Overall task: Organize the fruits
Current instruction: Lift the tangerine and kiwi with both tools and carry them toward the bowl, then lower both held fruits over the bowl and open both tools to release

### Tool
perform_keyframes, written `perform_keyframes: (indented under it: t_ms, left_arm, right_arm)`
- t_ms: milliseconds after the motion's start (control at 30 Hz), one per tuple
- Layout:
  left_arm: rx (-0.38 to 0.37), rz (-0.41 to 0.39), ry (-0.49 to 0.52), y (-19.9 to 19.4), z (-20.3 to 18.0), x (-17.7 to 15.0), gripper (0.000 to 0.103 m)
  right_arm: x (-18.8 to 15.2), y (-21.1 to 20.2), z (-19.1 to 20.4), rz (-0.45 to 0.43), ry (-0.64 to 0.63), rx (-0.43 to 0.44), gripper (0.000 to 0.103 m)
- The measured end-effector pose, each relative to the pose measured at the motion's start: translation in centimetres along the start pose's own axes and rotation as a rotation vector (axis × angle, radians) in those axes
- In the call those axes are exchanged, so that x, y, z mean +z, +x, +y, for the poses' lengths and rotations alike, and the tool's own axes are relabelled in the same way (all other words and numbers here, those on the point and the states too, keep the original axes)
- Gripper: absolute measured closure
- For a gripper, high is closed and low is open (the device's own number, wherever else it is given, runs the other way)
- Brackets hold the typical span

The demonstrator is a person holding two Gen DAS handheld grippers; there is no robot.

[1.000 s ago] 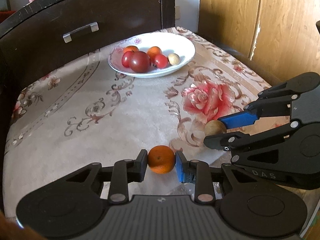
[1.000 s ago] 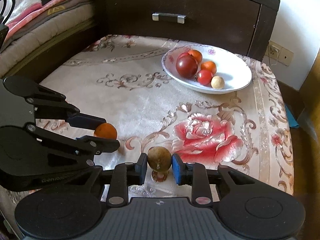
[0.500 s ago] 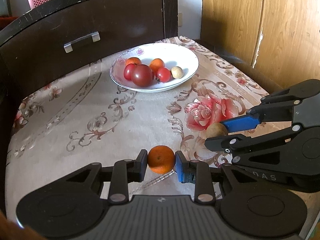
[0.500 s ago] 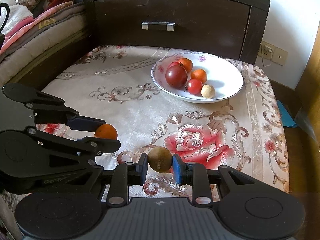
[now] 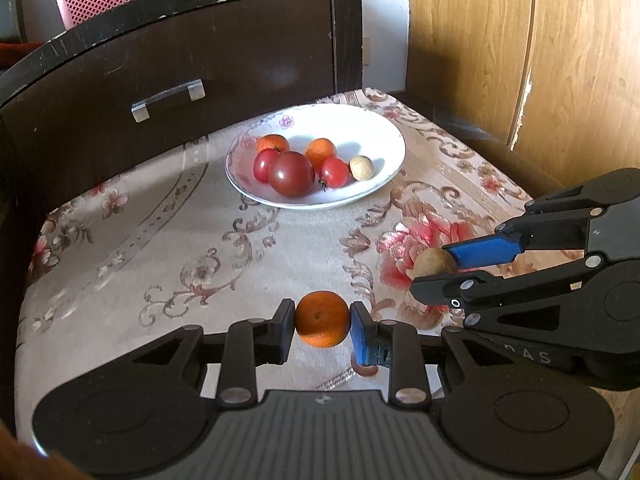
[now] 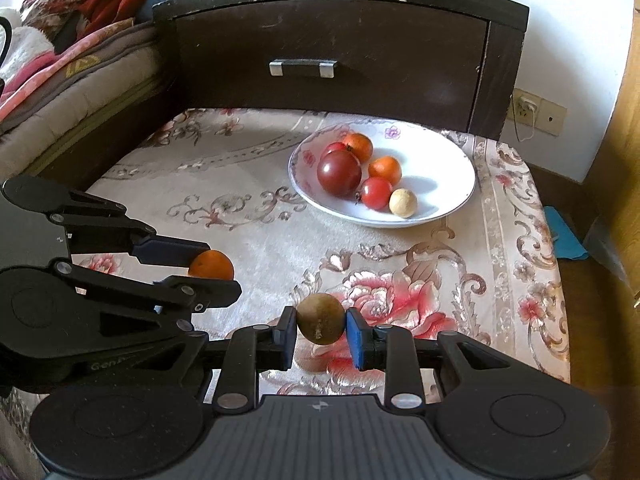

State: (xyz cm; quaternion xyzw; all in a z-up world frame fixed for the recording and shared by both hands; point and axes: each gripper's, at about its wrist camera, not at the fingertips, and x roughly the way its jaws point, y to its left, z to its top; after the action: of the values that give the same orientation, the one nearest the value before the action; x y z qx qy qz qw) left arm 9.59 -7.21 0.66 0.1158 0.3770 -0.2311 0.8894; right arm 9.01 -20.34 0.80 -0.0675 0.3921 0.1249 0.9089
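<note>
My left gripper [image 5: 322,325] is shut on a small orange [image 5: 322,324] and holds it above the floral tablecloth. My right gripper [image 6: 320,325] is shut on a round brown fruit [image 6: 321,323], also lifted off the cloth. In the left wrist view the right gripper [image 5: 434,270] shows at the right with the brown fruit [image 5: 433,261]; in the right wrist view the left gripper [image 6: 210,270] shows at the left with the orange [image 6: 211,265]. A white bowl [image 5: 384,136] [image 6: 452,160] at the far side of the table holds tomatoes, small oranges and a pale round fruit.
A dark wooden cabinet [image 6: 360,48] with a metal drawer handle stands right behind the table. A wooden door or wardrobe [image 5: 540,60] lies to the right. Bedding [image 6: 60,80] lies to the left. The cloth between the grippers and the bowl is bare.
Both grippers have risen and pulled back with their fruits; the bowl now looks farther off and more of the cabinet shows. Both grips are unchanged.
</note>
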Motion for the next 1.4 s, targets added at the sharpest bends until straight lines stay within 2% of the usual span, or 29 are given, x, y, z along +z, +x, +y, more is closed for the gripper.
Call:
perform_keyframes:
  t_ms: [800,1400]
  left_arm:
    - [0.016,-0.067,-0.037,1.7,1.4,4.3,0.067]
    - [0.042,-0.092,-0.028,5.9,2.4,8.7,0.067]
  right_arm:
    - [3.8,1.0,-2.1,-0.082,0.029,-0.026,0.08]
    - [7.3,4.3,-5.3,-0.117,0.05,-0.049,0.079]
